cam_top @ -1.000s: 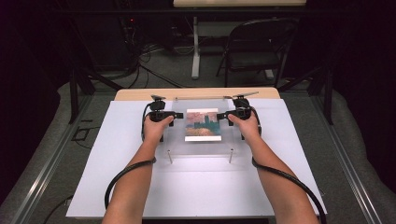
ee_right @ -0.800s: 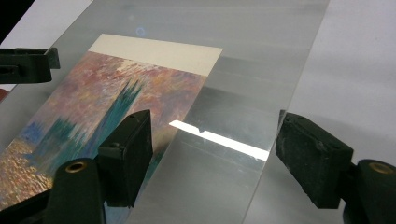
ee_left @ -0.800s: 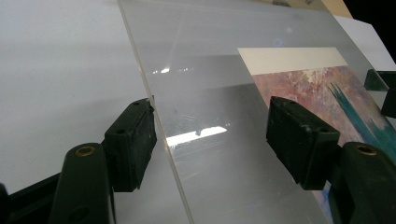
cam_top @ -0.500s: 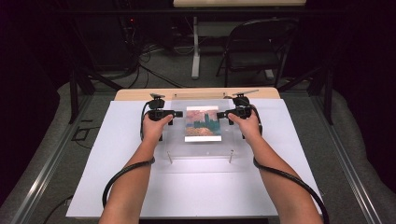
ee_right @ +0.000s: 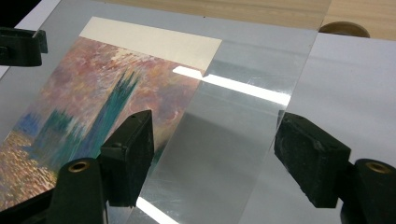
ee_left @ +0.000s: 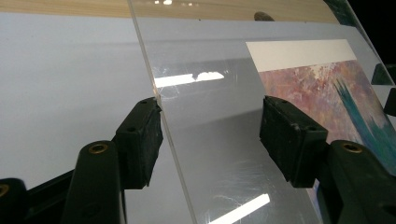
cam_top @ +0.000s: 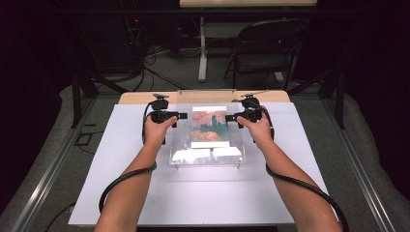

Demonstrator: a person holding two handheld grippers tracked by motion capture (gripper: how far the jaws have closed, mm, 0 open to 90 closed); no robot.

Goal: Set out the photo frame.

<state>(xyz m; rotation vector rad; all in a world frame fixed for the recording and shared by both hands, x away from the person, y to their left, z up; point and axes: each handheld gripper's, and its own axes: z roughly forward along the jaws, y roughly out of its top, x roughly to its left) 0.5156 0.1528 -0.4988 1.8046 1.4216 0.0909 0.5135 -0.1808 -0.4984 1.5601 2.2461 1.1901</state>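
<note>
A see-through plastic sheet [cam_top: 207,137] sits over the white counter [cam_top: 121,193], its far edge tipped up. Under it lies a painted picture [cam_top: 209,124] (pink sky, blue-green towers) with a plain cream strip on top.

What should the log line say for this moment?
left gripper open, jaws have just been closing, clear sheet edge between | right gripper open, astride opposite edge | print under sheet | sheet not clamped

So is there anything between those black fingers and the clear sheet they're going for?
Nothing visible. Each gripper already straddles a side edge of the clear acrylic sheet: the left gripper has one finger at the edge, the other apart over the sheet; the right gripper stands open around its edge. The printed picture sits between them.
</note>
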